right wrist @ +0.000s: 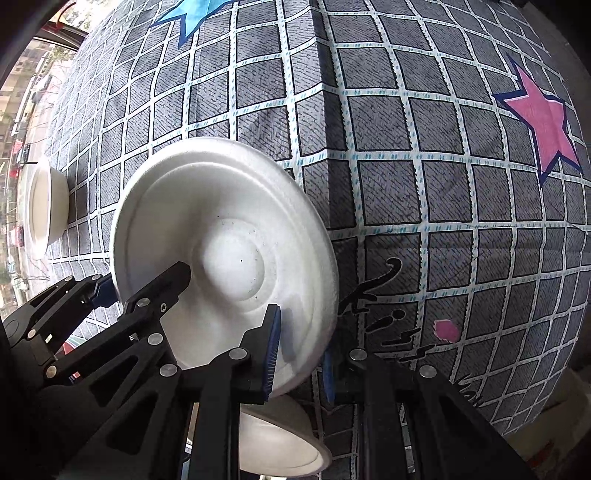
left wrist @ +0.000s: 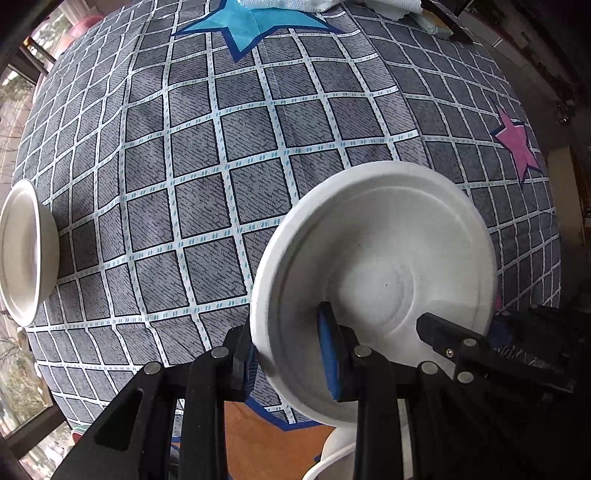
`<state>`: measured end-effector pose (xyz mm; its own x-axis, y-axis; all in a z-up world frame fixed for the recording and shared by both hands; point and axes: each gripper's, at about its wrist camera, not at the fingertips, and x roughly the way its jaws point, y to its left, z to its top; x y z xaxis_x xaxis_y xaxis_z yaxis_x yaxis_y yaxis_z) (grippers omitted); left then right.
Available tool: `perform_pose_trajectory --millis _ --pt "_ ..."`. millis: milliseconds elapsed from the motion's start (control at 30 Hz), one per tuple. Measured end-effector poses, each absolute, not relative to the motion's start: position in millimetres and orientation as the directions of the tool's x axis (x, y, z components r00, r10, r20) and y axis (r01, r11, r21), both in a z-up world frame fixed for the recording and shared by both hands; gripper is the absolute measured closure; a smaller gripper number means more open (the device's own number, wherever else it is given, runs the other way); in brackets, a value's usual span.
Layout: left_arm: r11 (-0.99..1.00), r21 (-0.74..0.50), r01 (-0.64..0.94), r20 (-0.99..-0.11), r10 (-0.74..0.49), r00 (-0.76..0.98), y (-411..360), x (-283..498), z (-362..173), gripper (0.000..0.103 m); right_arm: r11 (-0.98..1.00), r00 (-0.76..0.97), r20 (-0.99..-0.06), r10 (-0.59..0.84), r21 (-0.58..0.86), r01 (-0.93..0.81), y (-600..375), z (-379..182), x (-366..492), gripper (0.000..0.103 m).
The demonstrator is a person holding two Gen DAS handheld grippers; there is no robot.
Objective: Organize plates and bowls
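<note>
Two tongs, left (left wrist: 291, 354) and right (right wrist: 301, 360), gripping one white plate (left wrist: 373, 273).

Left wrist view: looks forward and down along its fingers from close above the cloth (left wrist: 229, 155), the plate (left wrist: 373, 280) filling the lower right of the frame. Right wrist view: same heading, equally near — plate (right wrist: 225, 254) at centre left. Shared ground: plate, bowl (left wrist: 26, 251) (right wrist: 46, 206) at left edge, pink star (left wrist: 517, 146) (right wrist: 543, 118), blue star (left wrist: 255, 22) (right wrist: 192, 14) along the top.
</note>
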<state>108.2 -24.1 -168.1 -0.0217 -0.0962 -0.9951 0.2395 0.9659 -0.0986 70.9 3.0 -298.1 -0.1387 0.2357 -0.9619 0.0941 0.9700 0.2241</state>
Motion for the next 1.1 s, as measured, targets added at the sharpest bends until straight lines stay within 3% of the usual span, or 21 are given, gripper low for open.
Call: perform_pose_trajectory --millis 533,1100 --pt "0.958 -0.08 0.274 -0.992 -0.103 0.071 -46.8 100.0 -106.2 0.071 0.97 -0.055 -0.971 0.233 0.228 0.078 -79.1 -207.1 80.9 0.081" --pt "0.919 -0.115 0.377 -0.992 -0.126 0.005 -26.6 20.8 -99.1 0.071 0.973 -0.107 -0.97 0.216 0.205 0.105 -96.8 -188.3 -21.6 0.081"
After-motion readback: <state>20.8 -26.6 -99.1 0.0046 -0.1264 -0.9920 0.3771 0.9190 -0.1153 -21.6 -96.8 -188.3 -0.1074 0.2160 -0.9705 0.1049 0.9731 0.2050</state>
